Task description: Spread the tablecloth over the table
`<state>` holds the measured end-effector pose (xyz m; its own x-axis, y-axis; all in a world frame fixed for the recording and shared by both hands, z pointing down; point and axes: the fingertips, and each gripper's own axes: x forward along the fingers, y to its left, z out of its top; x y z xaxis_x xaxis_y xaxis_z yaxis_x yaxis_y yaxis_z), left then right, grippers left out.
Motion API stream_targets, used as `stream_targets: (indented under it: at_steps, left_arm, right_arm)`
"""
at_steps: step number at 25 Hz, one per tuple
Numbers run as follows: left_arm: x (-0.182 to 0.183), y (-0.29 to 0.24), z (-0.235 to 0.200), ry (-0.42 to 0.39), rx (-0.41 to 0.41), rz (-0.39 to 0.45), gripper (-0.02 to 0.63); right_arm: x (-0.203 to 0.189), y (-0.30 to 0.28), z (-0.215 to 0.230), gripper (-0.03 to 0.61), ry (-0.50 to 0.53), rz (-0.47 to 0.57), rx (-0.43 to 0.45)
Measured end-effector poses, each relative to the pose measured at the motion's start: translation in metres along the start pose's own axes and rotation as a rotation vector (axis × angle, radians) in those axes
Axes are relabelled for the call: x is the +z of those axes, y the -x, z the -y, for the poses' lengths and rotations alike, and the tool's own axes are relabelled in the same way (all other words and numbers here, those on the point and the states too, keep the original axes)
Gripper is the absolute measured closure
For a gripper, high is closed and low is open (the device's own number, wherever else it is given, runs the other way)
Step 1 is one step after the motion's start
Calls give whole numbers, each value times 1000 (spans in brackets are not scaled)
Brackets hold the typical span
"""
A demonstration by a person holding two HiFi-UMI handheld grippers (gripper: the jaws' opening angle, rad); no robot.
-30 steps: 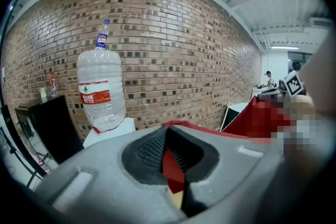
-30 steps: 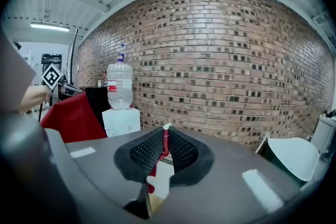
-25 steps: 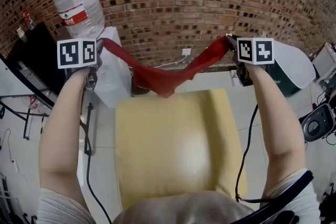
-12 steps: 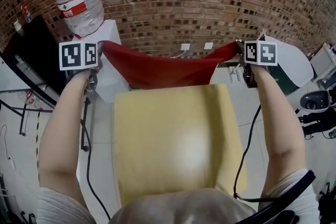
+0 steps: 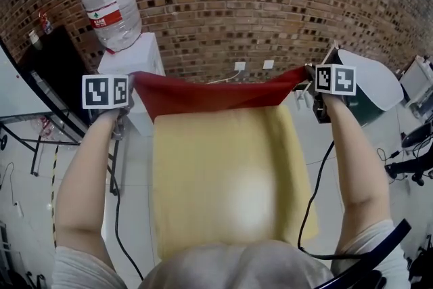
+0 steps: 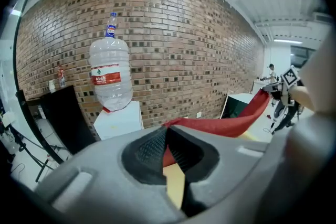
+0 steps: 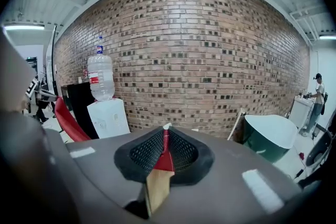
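**State.** The left gripper [image 6: 167, 139] has its jaws closed on one corner of the red cloth [image 5: 210, 97]. The right gripper [image 7: 165, 150] has its jaws closed on the opposite corner. The cloth spans between them as a narrow band over the far edge of the yellow tabletop [image 5: 223, 199]. Whether it touches that edge cannot be told. The rest of the tabletop is uncovered, so spreading has barely begun.

**Likely faults.**
- Slip: each set of jaws pinches only a small tip of fabric. Pulling the grippers further apart could draw a corner out.
- Skew: lowering one gripper ahead of the other would lay the cloth crooked.
- Doubling: the band looks folded on itself. Set down as it is, it would probably land in layers.
- Snag: the white dispenser [image 5: 132, 61] stands just behind the left corner and could catch a trailing hem.

**Containers.** A clear bottle [image 5: 111, 7] sits inverted on the dispenser; its water level cannot be read.
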<state>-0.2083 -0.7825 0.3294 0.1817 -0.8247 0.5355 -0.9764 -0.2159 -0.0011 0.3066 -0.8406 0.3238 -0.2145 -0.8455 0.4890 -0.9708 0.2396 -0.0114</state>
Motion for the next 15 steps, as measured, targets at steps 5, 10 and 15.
stream_targets:
  at_steps: [5,10,15]
  left_arm:
    - [-40,41,29,-13,2,-28,603]
    - [-94,79,49,21,19,-67,603]
    - [-154,114,71,40,18,-85,603]
  right_arm:
    - [-44,45,0,552,12,-21,15]
    - [-97,82,3,552,6,-54,13]
    - [-160,118,0,552,-15,-95,5]
